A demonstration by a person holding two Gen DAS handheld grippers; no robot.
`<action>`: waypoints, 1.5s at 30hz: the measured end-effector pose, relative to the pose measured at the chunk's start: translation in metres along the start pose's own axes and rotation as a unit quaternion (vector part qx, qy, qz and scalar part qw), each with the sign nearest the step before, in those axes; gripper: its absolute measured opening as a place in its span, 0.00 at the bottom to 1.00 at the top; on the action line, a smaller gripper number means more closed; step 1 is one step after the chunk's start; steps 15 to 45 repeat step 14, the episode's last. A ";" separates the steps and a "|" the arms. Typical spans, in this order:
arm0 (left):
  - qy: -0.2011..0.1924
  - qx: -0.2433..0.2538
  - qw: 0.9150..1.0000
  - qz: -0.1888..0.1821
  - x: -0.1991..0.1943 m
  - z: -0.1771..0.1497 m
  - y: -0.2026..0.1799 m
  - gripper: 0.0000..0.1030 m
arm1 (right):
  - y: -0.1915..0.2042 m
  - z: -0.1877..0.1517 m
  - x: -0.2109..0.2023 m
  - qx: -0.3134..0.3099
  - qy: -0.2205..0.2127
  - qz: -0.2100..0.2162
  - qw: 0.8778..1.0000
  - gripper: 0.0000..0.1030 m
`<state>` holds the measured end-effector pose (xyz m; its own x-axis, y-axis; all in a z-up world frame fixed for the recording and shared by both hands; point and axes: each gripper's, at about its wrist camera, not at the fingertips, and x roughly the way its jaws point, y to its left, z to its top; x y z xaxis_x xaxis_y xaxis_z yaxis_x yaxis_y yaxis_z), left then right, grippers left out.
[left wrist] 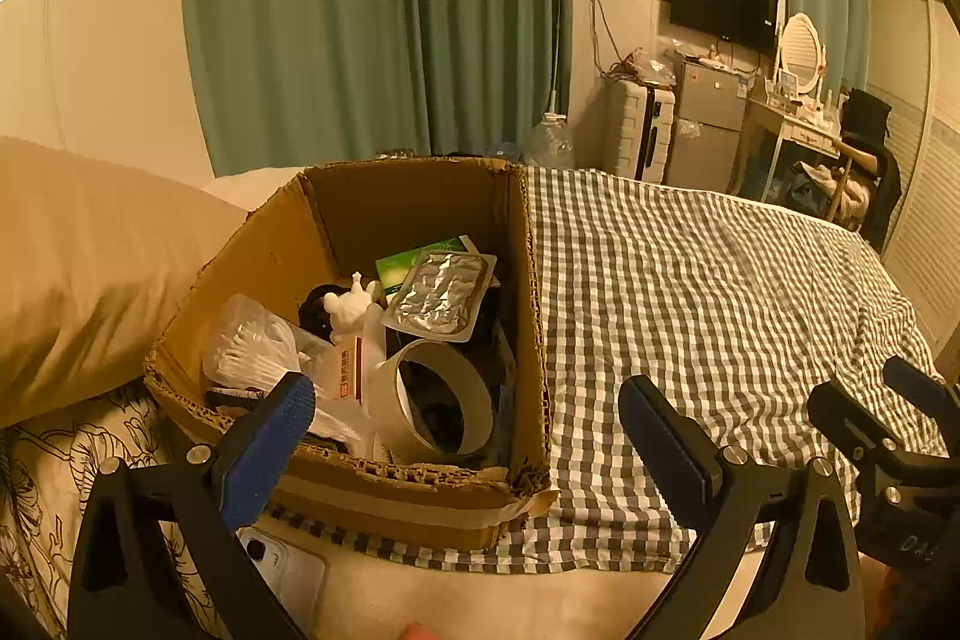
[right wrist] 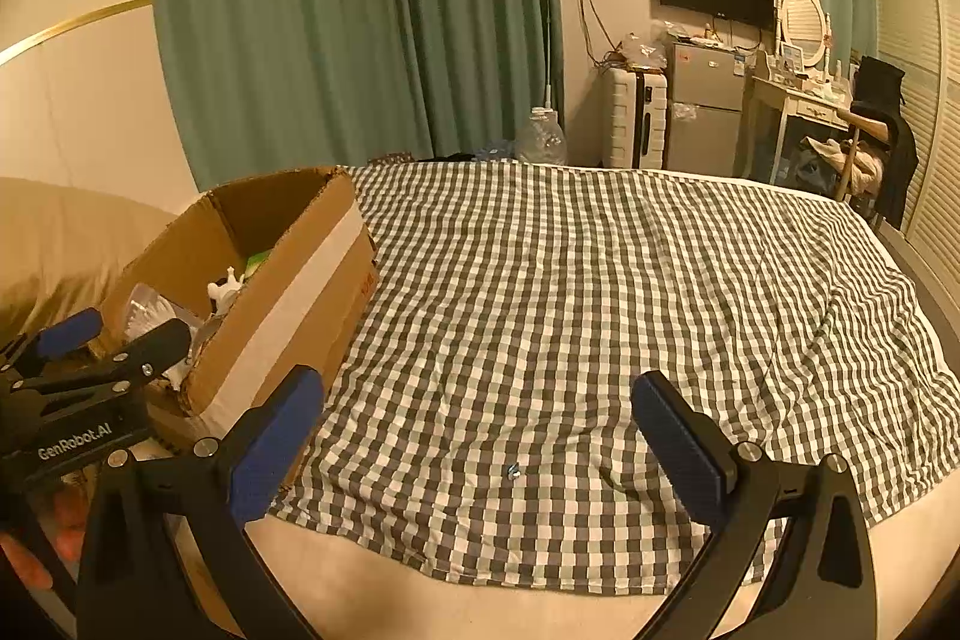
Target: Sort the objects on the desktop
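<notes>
Box: the box [left wrist: 360,340] sits at the near left of the bed, on the edge of the check cloth [left wrist: 690,280], open top up; it serves as the bin for everything sorted, so it is kept within reach of both grippers
Contents: tape roll [left wrist: 438,400] leans at the near right inside; foil pack [left wrist: 441,292] lies on a green packet [left wrist: 408,262] toward the far wall; white figure [left wrist: 351,304] stands mid-box; swab bag [left wrist: 252,346] fills the near left corner; all lie loosely piled, as if dropped in rather than arranged
Left gripper: the left gripper [left wrist: 468,424] hangs just over the near rim of the box, fingers wide apart and holding nothing; this looks like the pose after a release or before reaching in, I judge
Right gripper: the right gripper [right wrist: 480,436] is held over the cloth right of the box, fingers spread and empty; it faces the open cloth, likely scanning for leftovers
Cloth: nearly bare; one tiny pale bit [right wrist: 513,472] lies near, between the right fingers; too small to name
Phone: a phone [left wrist: 282,568] lies off the cloth, near left, beside the box; whether it counts for sorting I cannot tell
Progress: the task looks close to finished; the bit on the cloth seems the only candidate left
</notes>
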<state>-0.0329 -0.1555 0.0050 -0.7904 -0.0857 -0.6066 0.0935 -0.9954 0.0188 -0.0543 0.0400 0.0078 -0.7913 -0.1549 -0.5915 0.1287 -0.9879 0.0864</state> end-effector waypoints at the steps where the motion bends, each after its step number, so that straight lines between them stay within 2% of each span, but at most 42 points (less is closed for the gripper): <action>1: -0.001 0.001 1.000 -0.002 -0.001 0.000 0.000 1.00 | 0.000 0.000 0.000 0.001 0.002 -0.004 1.000 1.00; 5: -0.006 0.009 1.000 -0.008 -0.005 0.002 -0.002 1.00 | -0.003 0.000 -0.002 0.008 -0.001 -0.007 1.000 1.00; 11: 0.001 -0.028 0.999 -0.037 -0.008 0.002 0.004 1.00 | -0.003 -0.001 -0.002 0.006 0.003 -0.006 1.000 1.00; 14: -0.002 -0.011 1.000 -0.021 -0.011 0.002 -0.004 1.00 | -0.002 -0.002 0.000 0.006 0.005 -0.006 1.000 1.00; 45: -0.002 -0.011 1.000 -0.021 -0.011 0.002 -0.004 1.00 | -0.002 -0.002 0.000 0.006 0.005 -0.006 1.000 1.00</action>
